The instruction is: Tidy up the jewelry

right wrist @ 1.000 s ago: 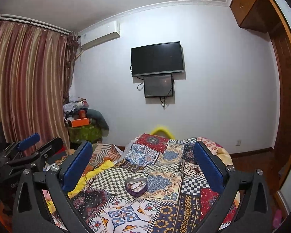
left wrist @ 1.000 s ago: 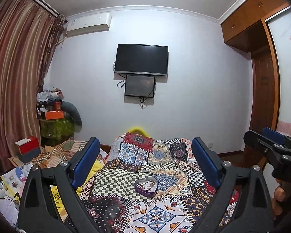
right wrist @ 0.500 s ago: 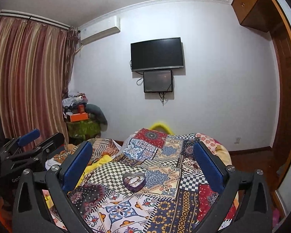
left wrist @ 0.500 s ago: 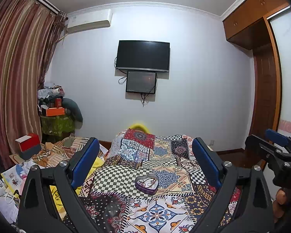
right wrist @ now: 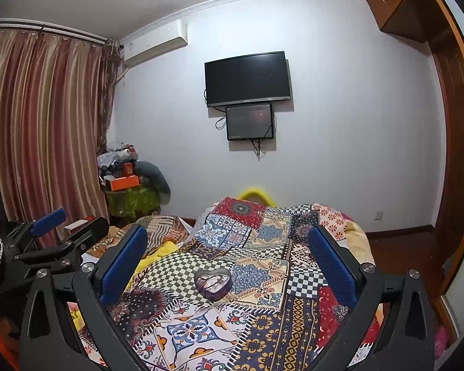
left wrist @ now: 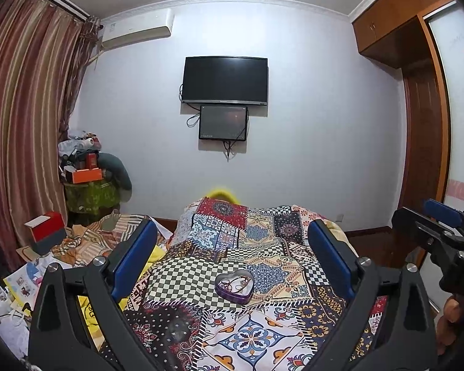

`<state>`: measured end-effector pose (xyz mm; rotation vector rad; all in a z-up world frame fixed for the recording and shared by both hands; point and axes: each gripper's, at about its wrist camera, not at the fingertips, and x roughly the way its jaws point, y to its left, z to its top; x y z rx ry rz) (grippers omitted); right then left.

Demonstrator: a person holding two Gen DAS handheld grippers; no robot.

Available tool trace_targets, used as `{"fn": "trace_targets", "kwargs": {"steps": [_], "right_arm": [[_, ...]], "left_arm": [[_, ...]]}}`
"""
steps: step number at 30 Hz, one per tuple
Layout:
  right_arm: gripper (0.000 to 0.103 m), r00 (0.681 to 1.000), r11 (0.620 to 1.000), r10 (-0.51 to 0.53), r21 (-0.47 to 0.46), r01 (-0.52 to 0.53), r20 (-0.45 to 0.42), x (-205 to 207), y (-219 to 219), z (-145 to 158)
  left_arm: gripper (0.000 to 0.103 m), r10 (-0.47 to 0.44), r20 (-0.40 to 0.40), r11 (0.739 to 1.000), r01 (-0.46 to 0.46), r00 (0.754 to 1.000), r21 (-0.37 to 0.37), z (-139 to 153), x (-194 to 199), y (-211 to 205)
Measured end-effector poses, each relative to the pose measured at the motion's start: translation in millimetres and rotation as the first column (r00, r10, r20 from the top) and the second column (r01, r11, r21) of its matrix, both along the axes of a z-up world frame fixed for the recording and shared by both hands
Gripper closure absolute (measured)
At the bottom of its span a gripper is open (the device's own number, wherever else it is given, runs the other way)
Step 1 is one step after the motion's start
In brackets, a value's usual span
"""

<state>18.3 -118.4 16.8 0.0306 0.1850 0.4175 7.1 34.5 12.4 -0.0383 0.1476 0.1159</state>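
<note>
No writing is readable from either of my views. Both my left claw [left wrist: 232, 256] and right claw [right wrist: 229, 256] are spread wide and empty above the patchwork bedspread [left wrist: 256, 334], where a purple heart-shaped tin [left wrist: 234, 286] of jewelry [left wrist: 232, 283] sits open. Beyond the tin, a dark television [left wrist: 225, 81] hangs on the pale wall.

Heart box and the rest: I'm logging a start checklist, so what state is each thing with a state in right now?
Heart box: open, no lid on, jewelry inside, resting on the quilt.
Left tool: open, empty, above the quilt.
Right tool: open, empty, above the quilt.
TV: screen dark.
Small screen: dark.
Curtain: drawn.
</note>
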Motion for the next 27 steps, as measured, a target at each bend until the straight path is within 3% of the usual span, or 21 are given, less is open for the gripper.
{"fn": "trace_targets", "kwargs": {"steps": [27], "right_arm": [[0.000,1.000,1.000,-0.004,0.005,0.004,-0.011,-1.4,-5.7,2.5]], "left_arm": [[0.005,-0.022,0.001,1.000,0.022,1.000,-0.003,4.2,-3.2,-3.0]]}}
